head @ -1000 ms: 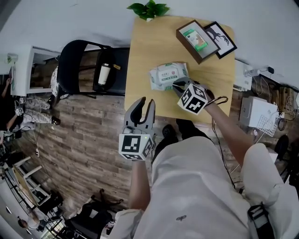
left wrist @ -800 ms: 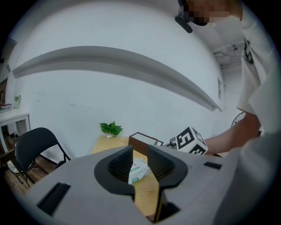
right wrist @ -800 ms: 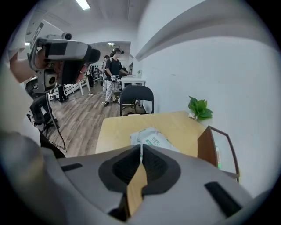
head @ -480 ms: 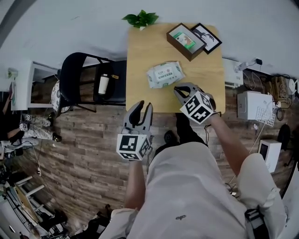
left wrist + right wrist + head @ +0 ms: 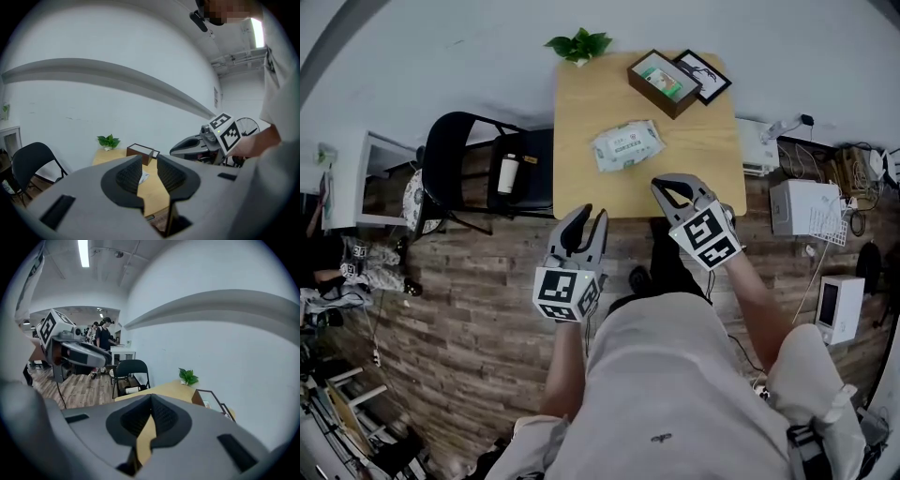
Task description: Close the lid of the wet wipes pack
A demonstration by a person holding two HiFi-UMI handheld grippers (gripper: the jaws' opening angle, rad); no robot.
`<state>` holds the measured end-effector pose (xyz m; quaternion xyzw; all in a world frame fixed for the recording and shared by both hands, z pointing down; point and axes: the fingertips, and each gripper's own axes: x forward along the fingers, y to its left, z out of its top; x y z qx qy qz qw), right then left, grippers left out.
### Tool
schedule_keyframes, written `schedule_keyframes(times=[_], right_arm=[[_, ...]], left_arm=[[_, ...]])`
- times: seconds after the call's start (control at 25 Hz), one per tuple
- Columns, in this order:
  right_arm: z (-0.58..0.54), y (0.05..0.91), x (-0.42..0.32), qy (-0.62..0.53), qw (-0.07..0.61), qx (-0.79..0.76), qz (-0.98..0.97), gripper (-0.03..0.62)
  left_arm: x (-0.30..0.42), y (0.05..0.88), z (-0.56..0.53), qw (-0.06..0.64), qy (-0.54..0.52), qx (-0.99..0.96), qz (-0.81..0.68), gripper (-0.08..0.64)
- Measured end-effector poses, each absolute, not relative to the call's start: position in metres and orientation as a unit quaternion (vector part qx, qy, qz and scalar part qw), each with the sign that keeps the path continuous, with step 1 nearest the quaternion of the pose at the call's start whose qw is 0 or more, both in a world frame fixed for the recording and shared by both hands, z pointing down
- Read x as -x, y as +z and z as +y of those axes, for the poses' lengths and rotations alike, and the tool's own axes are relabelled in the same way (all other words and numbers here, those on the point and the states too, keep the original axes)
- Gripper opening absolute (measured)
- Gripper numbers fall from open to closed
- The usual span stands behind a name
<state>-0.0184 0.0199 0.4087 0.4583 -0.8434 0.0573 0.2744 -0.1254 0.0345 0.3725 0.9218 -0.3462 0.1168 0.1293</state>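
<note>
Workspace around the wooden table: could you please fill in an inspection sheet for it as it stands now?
Surface: wooden table, mostly bare.
Job's things: wet wipes pack lies mid-table; its lid looks flat, though too small to confirm.
Clutter: brown box, picture frame and plant at the far edge.
Grippers: left gripper open, empty; right gripper shut, empty; both clear of the pack, by the table's near edge.
Cables: loose cables on the floor right of the table.
Surroundings: black chair holding a bottle; wood floor; people in the background.
</note>
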Motion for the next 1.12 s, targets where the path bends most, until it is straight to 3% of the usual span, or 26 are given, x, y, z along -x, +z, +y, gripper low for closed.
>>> schedule_keyframes(times=[0.56,1.12], right_arm=[[0.07,0.349,0.039,0.06,0.159,-0.495,-0.852,-0.002],[0.089,0.346,0.043,0.094,0.121,-0.485,-0.861,-0.002]], left_arm=[[0.135,0.355,0.069,0.115,0.098,-0.929,-0.337,0.059],[0.129,0.349,0.08,0.109,0.105,-0.93,-0.334,0.01]])
